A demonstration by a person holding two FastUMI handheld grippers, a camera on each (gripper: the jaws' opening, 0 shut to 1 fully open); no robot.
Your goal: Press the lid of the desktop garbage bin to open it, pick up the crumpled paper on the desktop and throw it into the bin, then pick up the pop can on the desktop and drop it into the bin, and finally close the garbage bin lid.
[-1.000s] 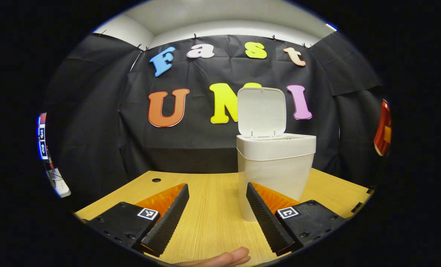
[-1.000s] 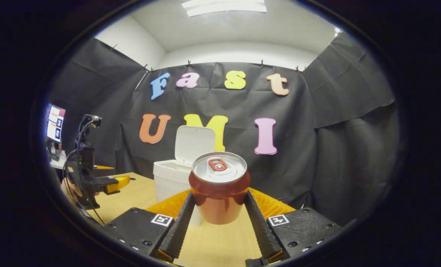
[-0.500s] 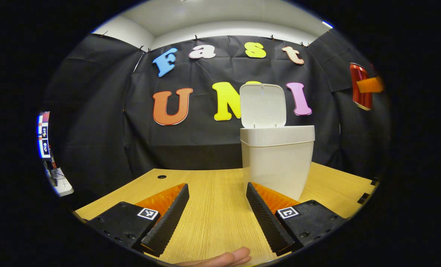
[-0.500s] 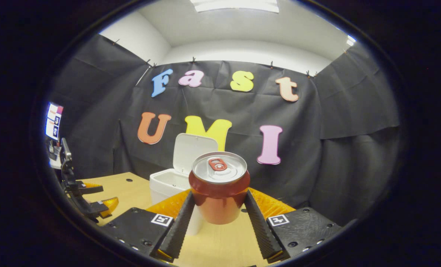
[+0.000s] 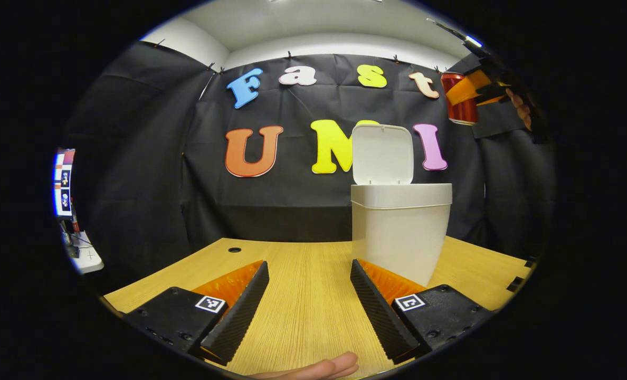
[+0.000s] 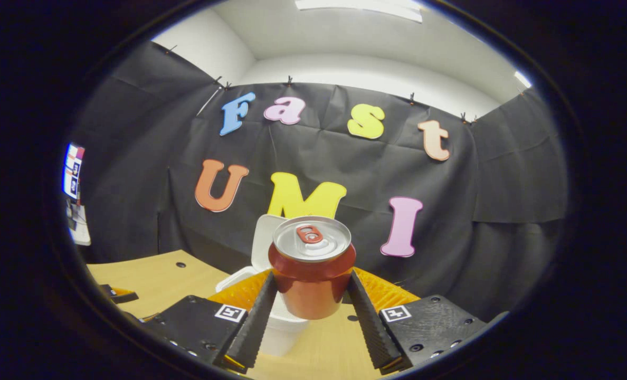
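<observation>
Up high, the right gripper [image 6: 311, 295] clamps both fingers on the upright pop can [image 6: 312, 266], above the white bin [image 5: 399, 232] whose lid [image 5: 382, 154] stands raised. Low over the wooden desktop [image 5: 303, 295], the left gripper [image 5: 309, 301] is spread wide with nothing between its fingers, just beside the bin's base.

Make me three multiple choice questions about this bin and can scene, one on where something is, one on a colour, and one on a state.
1. Where is the can?
A. Lying on the table
B. Held up between the right tool's fingers
C. Inside the bin

2. What colour is the bin?
A. White
B. Blue
C. Green

3. How does the bin's lid stand?
A. Shut flat
C. Taken off, lying on the table
B. Raised upright, bin open

Answers:
1. B, the right tool grips the can on both sides, above the table.
2. A, its body and lid are white.
3. B, the lid stands up behind the open rim.
</observation>
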